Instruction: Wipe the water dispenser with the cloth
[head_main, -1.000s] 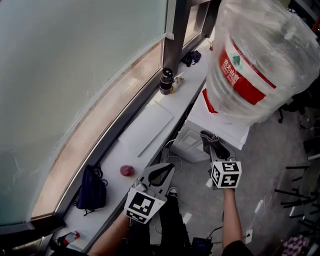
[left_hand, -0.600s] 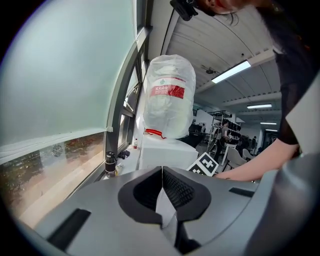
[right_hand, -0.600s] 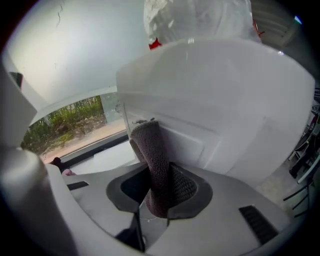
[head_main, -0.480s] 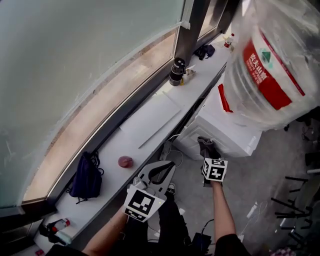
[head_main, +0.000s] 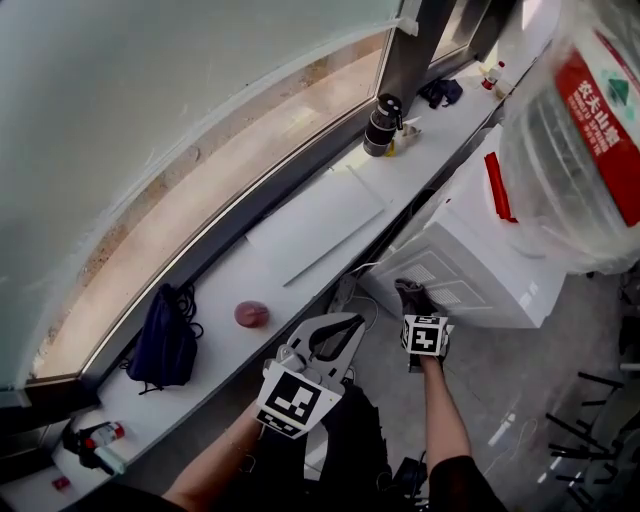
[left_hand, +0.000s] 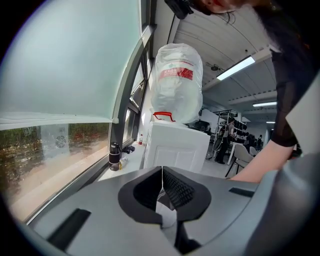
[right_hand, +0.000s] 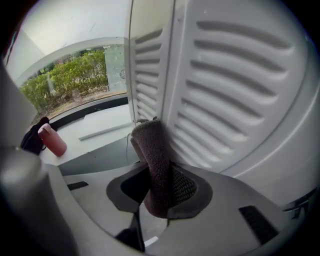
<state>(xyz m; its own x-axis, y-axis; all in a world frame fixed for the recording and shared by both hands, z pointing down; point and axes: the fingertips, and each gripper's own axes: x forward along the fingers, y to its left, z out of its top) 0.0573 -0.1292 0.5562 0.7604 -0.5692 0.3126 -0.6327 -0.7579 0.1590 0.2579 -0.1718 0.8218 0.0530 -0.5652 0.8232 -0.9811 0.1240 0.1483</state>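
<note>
Since the right gripper (head_main: 412, 300) carries the cloth (right_hand: 152, 155), the relation that matters is cloth tip to panel: the water dispenser (head_main: 480, 265) lies straight ahead of it and slightly to its right. In the right gripper view the jaws are clamped on the cloth, a dark rolled wad that sticks out forward along the jaw axis. Its far end sits at the edge of the louvred side panel (right_hand: 235, 85), against it or just beside it; I can't confirm contact. The louvres fill the right of that view, so the gripper is close in and low on the cabinet, near its corner on the windowsill (head_main: 300, 235) side. The dispenser's long axis is vertical, with the water bottle (head_main: 590, 140) on top, well above the cloth. My read: the wipe is at the lower side face, most of the cabinet is not yet covered, and the next stroke needs the cloth pressed flat and run up or across the slats. There's a risk that the wad snags on a louvre edge or slips in the jaws. The left gripper (head_main: 330, 340) is the farther one, back by the sill edge and well apart from the cabinet. Its jaws are together on nothing, pointing roughly at the dispenser front.
</note>
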